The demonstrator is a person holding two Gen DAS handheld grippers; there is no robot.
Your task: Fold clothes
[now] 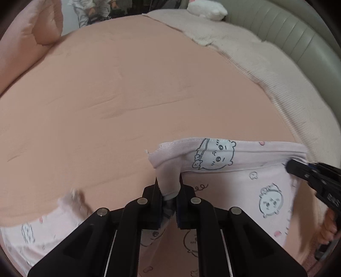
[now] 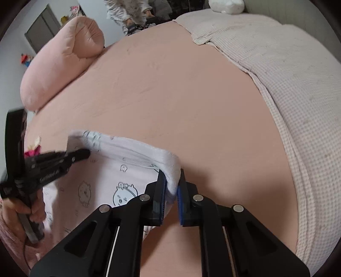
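A pale pink garment [image 1: 245, 183] printed with cartoon animal faces lies at the near edge of a peach bed sheet [image 1: 127, 95]. My left gripper [image 1: 168, 183] is shut on the garment's left top corner, with a fold of cloth bunched between its pads. My right gripper [image 2: 172, 181] is shut on the opposite top corner of the same garment [image 2: 102, 181], and the white hem curls over its left finger. Each gripper shows in the other's view at the far end of the hem: the right gripper [image 1: 287, 166] and the left gripper [image 2: 87, 153]. A hand [image 2: 32, 211] holds the left one.
A rolled pink pillow [image 2: 61, 64] lies at the back left of the bed. A cream waffle blanket [image 2: 287, 89] covers the right side, with a white plush toy [image 1: 206, 9] at the head. A person [image 2: 125, 10] stands beyond the far edge of the bed.
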